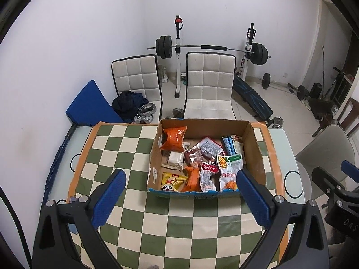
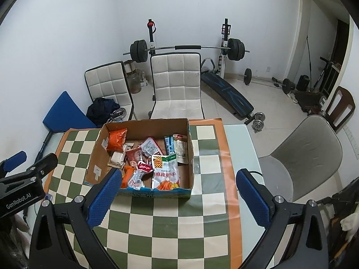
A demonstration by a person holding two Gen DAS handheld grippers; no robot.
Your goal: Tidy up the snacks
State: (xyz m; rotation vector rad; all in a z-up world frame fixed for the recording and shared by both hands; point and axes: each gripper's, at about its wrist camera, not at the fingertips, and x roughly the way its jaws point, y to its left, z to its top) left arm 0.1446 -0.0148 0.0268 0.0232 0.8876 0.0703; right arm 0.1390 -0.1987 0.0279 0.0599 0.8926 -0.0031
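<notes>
Left wrist: left tongs (image 1: 180,183) wide apart, empty | right tongs (image 2: 177,185) likewise

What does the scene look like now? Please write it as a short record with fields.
surface: green and cream checkered mat on a table
container: open cardboard box, upright on the mat
contents: mixed snack packets, among them an orange bag at the far left and a panda packet at the near left
left gripper: open, empty, in front of the box
right gripper: open, empty, in front of the box
background: two white chairs, a barbell rack
</notes>
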